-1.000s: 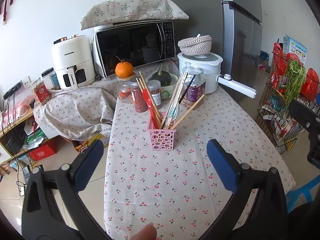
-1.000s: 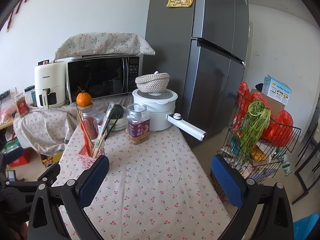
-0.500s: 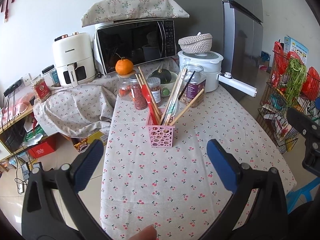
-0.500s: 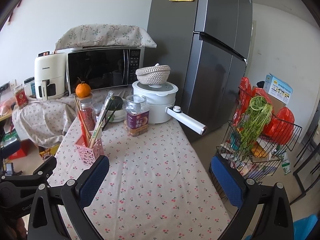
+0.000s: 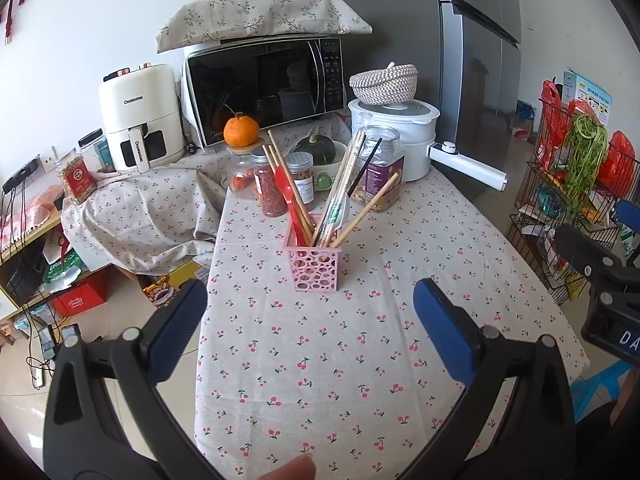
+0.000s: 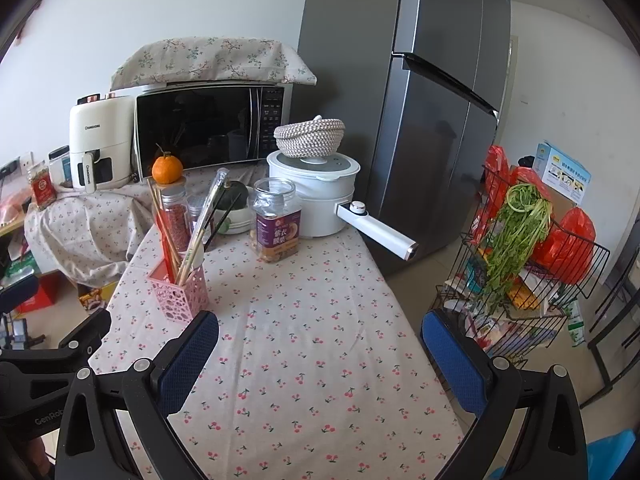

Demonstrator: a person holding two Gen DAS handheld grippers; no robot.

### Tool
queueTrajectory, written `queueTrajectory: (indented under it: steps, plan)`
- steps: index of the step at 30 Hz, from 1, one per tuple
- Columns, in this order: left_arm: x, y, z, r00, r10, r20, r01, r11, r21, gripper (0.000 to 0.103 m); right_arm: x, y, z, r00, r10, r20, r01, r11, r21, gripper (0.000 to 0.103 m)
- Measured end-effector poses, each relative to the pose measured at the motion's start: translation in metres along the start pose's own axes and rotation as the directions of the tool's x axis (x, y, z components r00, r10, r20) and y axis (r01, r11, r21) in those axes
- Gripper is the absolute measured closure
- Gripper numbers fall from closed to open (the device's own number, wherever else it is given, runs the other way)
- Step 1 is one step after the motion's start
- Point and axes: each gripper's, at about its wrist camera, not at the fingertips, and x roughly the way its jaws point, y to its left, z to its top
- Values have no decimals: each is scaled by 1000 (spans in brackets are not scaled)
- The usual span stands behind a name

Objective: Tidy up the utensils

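Pink holder [image 5: 313, 265] of chopsticks [image 5: 362, 216] now sits farther ahead of the left claw [image 5: 310, 322], which has pulled back, spread and empty. Right claw [image 6: 320, 354], too, gapes over bare table [image 6: 320, 360], holder ahead-left: utensils look gathered.

On the white air fryer [image 5: 138, 116] I read "CHANGHONG" twice, across its body and down its handle. My other gripper's black frame [image 5: 612, 322] shows "DA", cut by the edge. From the right wrist, the black gripper body [image 6: 40, 404] at lower left reads "GenRob". The purple label on the clear plastic jar [image 6: 276, 220] carries Chinese characters.
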Motion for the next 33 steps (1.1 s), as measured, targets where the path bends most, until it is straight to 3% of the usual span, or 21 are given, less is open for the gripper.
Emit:
queueTrajectory:
  steps: [33]
  plan:
    - [-3, -3, 0, 1000, -22, 4, 22, 1000, -3, 1, 6, 1, -3, 1000, 12, -16, -12, 1000, 2, 0]
